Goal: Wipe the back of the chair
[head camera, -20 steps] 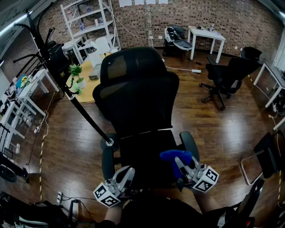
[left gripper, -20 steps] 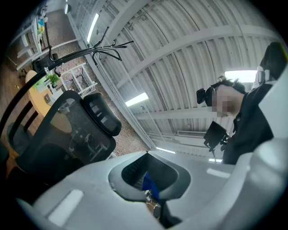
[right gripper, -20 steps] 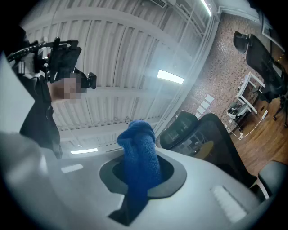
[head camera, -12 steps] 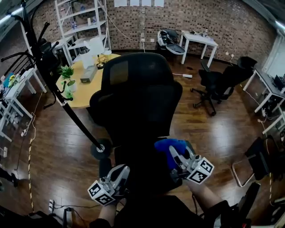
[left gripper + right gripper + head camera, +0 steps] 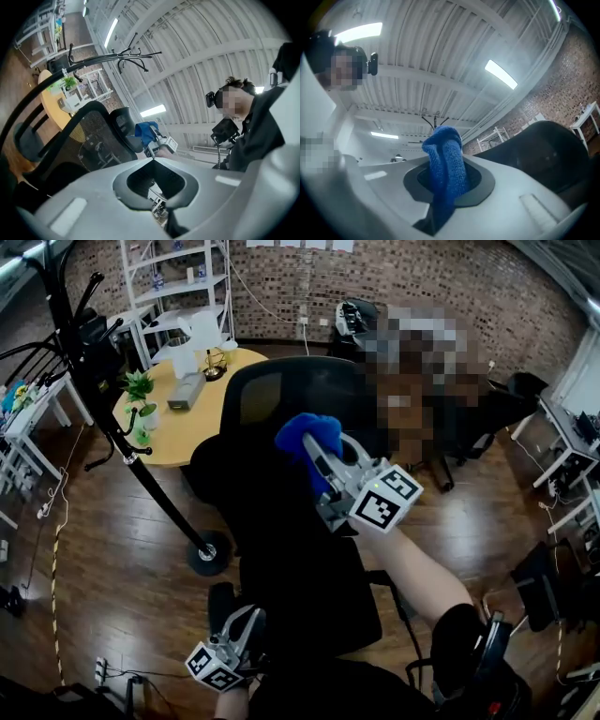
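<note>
I am holding the right gripper (image 5: 317, 451) up at frame centre, its fingers (image 5: 520, 192) clamping a blue cloth (image 5: 305, 435) by the upper part of the black chair back (image 5: 244, 484); whether the cloth is touching it, I cannot tell; the left gripper (image 5: 249, 615) is hanging at the bottom edge, fingers (image 5: 79, 206) pressed together, gripping nothing.

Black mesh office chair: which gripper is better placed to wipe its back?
Right. The right gripper holds the blue knitted cloth raised near the black mesh chair back; the left gripper hangs low, shut, empty.
</note>
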Motion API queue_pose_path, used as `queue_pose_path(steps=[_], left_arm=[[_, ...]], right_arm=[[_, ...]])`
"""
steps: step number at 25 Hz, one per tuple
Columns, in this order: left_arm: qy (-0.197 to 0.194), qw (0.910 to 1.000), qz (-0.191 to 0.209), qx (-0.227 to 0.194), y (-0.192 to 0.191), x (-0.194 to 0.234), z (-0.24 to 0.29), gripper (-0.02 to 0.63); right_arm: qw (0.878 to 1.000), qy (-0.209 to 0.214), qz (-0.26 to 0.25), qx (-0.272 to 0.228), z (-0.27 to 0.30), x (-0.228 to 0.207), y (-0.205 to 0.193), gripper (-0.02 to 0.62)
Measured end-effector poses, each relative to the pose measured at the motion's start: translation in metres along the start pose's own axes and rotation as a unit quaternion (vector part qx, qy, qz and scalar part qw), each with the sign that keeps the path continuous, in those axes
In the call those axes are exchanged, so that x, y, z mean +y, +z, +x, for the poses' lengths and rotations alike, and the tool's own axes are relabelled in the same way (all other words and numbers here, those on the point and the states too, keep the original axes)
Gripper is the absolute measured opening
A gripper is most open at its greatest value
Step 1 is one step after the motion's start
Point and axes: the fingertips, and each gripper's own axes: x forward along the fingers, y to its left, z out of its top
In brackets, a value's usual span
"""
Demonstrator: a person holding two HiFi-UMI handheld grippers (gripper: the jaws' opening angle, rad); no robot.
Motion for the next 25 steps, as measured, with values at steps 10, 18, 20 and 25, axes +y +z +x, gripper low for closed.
queue_pose_path(steps=[10, 18, 20, 25], left_arm=[[0.074, 0.9936, 0.053, -0.067, 0.047, 0.011, -0.038, -0.011], [0.051, 0.9958, 0.052, -0.057, 0.051, 0.021, -0.021, -0.011], [0.039, 0.9972, 0.045, -0.045, 0.045, 0.025, -0.01, -0.011], [-0.003, 0.9996, 0.026, -0.005, 0.028, 0.028, 0.021, -0.011]], right_arm=[[0.997, -0.027, -0.047, 0.061, 0.147, -0.041, -0.007, 0.035], [0.983, -0.145, -0.066, 0.088, 0.111, -0.105, -0.011, 0.034], [0.979, -0.182, -0.05, 0.076, 0.081, -0.133, 0.005, 0.034], [0.972, -0.229, -0.034, 0.044, -0.002, -0.158, 0.044, 0.034]])
